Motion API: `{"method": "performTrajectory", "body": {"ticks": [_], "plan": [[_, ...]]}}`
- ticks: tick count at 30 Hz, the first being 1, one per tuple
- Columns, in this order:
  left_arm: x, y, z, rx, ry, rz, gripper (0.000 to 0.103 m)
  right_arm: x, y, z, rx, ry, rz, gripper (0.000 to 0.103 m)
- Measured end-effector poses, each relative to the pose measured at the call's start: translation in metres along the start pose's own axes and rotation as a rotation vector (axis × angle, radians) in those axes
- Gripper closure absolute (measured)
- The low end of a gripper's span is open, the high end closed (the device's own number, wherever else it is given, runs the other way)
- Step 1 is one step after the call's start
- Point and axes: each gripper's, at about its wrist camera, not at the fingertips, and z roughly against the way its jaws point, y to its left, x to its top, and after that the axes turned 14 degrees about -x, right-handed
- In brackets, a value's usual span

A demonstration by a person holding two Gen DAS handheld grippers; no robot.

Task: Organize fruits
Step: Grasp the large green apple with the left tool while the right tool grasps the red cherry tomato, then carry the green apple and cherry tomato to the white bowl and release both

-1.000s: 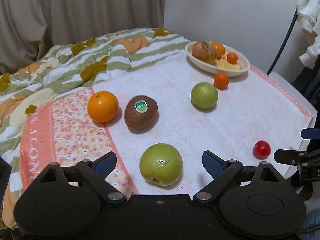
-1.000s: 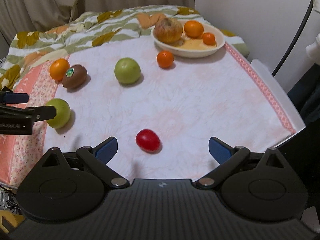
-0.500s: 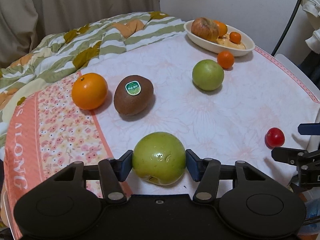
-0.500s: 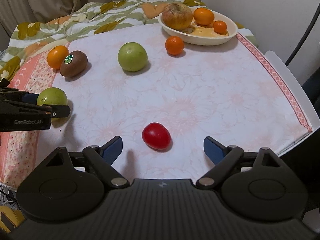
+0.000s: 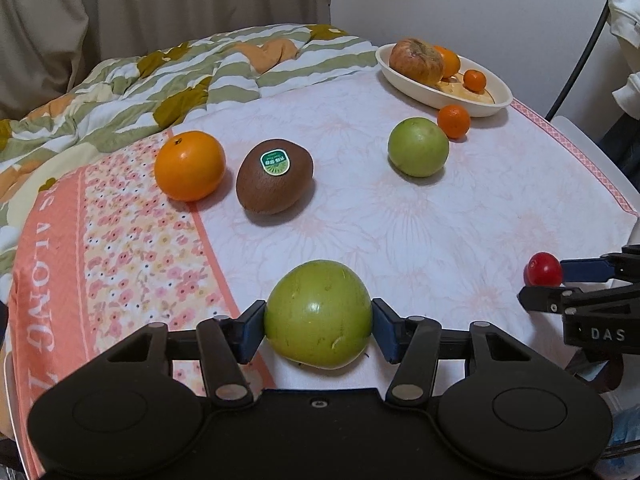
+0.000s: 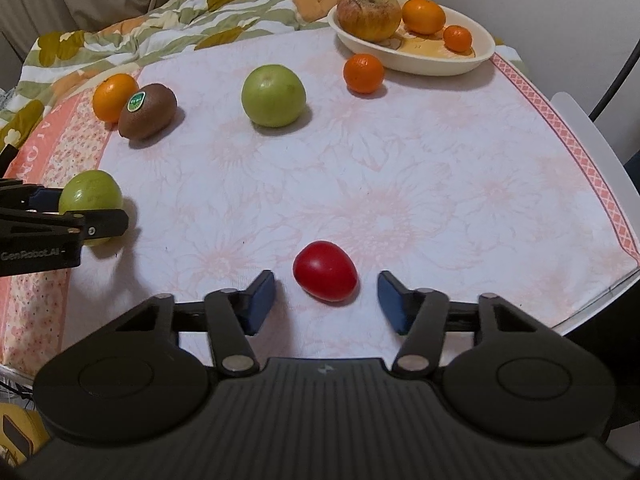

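A pale floral cloth (image 6: 400,184) is spread over the table, curtains (image 5: 160,0) hung behind. A green apple (image 5: 318,314) is clamped in the left claw (image 5: 318,320). The right claw (image 6: 326,300), just narrowed, is set around an untouched red tomato (image 6: 325,271).

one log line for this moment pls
left gripper: shut on green apple | right gripper: closing around red tomato, pads not touching

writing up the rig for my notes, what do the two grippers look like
Both are matte black plastic: the left gripper and right gripper each have two linkage fingers with silver pivot screws, blue pads and round discs on the body. White lettering marks their sides. No hands or sleeves show.
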Motion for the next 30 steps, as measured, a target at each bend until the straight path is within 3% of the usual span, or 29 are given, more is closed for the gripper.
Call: {"method": "performTrajectory", "body": {"ticks": [1,2,3,18,30], "plan": [[-0.001,0.0,0.001,0.001,0.0,0.002,0.043,0.0,0.0,0.0,0.002,-0.002,0.003,0.042],[-0.002,0.0,0.001,0.002,-0.001,0.005,0.043,0.0,0.0,0.001,0.006,-0.003,0.004,0.053],[-0.003,0.0,0.002,0.001,-0.003,0.009,0.043,0.001,0.0,0.001,0.004,-0.005,0.005,0.054],[-0.005,-0.017,0.036,-0.004,-0.065,0.056,0.043,0.01,-0.015,0.033,0.017,-0.048,-0.019,0.054],[0.038,-0.057,0.07,-0.019,-0.2,0.058,0.043,0.044,-0.068,0.072,0.026,-0.149,-0.069,0.054]]}}
